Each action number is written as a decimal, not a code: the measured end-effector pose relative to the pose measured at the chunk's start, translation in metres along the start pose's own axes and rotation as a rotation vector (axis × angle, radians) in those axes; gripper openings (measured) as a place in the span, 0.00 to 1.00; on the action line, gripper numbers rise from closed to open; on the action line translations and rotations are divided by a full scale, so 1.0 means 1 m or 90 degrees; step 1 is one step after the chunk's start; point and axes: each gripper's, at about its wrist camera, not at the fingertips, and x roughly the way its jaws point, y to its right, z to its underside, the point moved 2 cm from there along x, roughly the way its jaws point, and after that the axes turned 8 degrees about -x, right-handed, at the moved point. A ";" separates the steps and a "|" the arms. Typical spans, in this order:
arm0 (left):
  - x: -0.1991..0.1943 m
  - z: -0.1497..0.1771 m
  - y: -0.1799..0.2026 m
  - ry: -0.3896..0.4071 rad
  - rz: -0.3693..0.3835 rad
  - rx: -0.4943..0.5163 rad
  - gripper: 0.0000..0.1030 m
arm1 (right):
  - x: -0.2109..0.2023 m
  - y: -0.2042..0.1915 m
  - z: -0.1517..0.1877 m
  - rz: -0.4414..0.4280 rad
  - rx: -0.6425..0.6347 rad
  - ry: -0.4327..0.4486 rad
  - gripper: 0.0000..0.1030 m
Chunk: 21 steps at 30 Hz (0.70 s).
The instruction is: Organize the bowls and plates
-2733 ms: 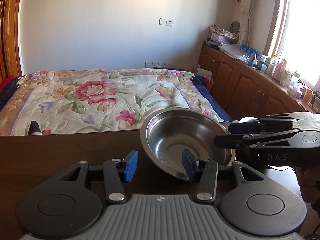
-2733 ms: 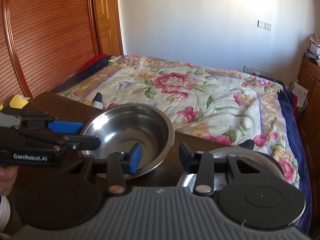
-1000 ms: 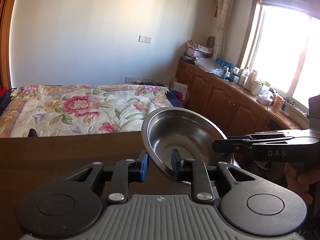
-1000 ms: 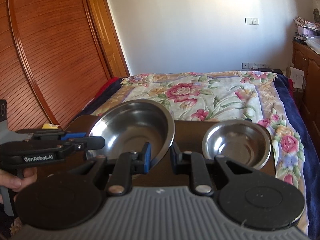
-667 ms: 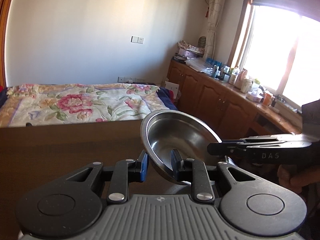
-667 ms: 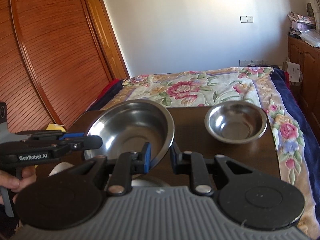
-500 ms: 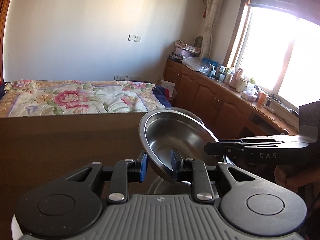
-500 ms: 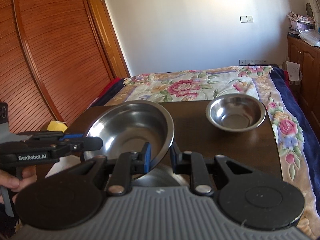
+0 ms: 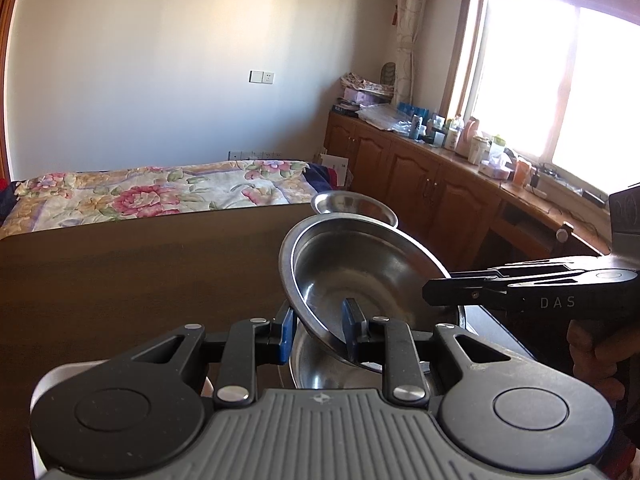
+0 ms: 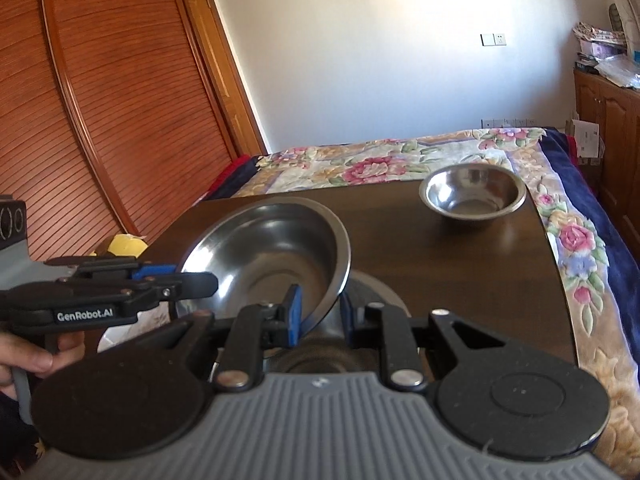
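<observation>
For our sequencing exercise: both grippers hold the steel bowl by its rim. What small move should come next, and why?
Probably lower the held bowl straight down. Both the left gripper and right gripper clamp its rim, and another steel vessel sits directly below, seemingly ready for nesting.

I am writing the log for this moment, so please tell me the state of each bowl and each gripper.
Large steel bowl: lifted, tilted, gripped at opposite rims.
Small steel bowl: upright on table, empty.
Bowl underneath: resting, partly hidden.
Left gripper: shut on rim.
Right gripper: shut on rim.
</observation>
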 end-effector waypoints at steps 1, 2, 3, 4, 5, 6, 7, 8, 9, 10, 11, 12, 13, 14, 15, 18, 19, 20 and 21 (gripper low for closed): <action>0.000 0.003 0.001 -0.002 0.000 0.002 0.25 | -0.001 0.000 0.003 0.001 0.002 0.000 0.22; -0.001 0.005 0.001 -0.003 0.000 0.003 0.25 | -0.001 0.000 0.006 0.002 0.004 0.000 0.22; -0.001 0.008 0.002 -0.004 -0.001 0.005 0.25 | -0.002 0.000 0.009 0.002 0.007 0.000 0.22; -0.001 0.010 0.003 -0.004 -0.003 0.006 0.25 | -0.002 -0.001 0.012 0.001 0.010 0.000 0.22; 0.000 0.013 0.003 -0.004 -0.005 0.008 0.25 | -0.003 0.000 0.015 -0.001 0.013 0.001 0.22; 0.000 0.015 0.003 -0.004 -0.006 0.008 0.25 | -0.004 0.000 0.017 -0.001 0.016 0.003 0.22; 0.000 0.018 0.003 -0.004 -0.006 0.008 0.25 | -0.004 0.000 0.019 0.000 0.017 0.005 0.22; 0.000 0.019 0.003 -0.005 -0.006 0.008 0.26 | -0.003 -0.001 0.019 0.001 0.017 0.007 0.22; 0.001 0.021 0.003 -0.005 -0.006 0.007 0.26 | -0.004 -0.001 0.021 0.003 0.016 0.010 0.22; 0.001 0.023 0.003 -0.005 -0.006 0.006 0.26 | -0.005 -0.002 0.023 0.003 0.016 0.014 0.22; 0.000 0.025 0.003 -0.005 -0.005 0.005 0.26 | -0.005 -0.002 0.025 0.003 0.018 0.018 0.22; 0.001 0.027 0.002 -0.006 -0.004 0.003 0.26 | -0.006 -0.001 0.027 0.003 0.020 0.021 0.22; 0.001 0.028 0.002 -0.007 -0.003 0.002 0.26 | -0.006 -0.002 0.029 0.005 0.021 0.025 0.22; 0.001 0.028 0.001 -0.007 -0.002 0.002 0.26 | -0.006 -0.002 0.031 0.006 0.022 0.028 0.22; 0.001 0.028 0.002 -0.008 -0.001 0.002 0.26 | -0.006 -0.002 0.034 0.007 0.024 0.031 0.22; 0.003 0.031 0.003 -0.008 -0.003 0.006 0.26 | -0.007 0.000 0.039 0.011 0.035 0.038 0.22; 0.003 0.031 0.004 -0.008 -0.004 0.009 0.26 | -0.007 0.001 0.040 0.012 0.038 0.039 0.22; 0.004 0.032 0.005 -0.009 -0.006 0.012 0.26 | -0.006 0.001 0.042 0.013 0.042 0.040 0.22; 0.005 0.031 0.005 -0.009 -0.008 0.015 0.26 | -0.006 0.002 0.043 0.012 0.046 0.041 0.22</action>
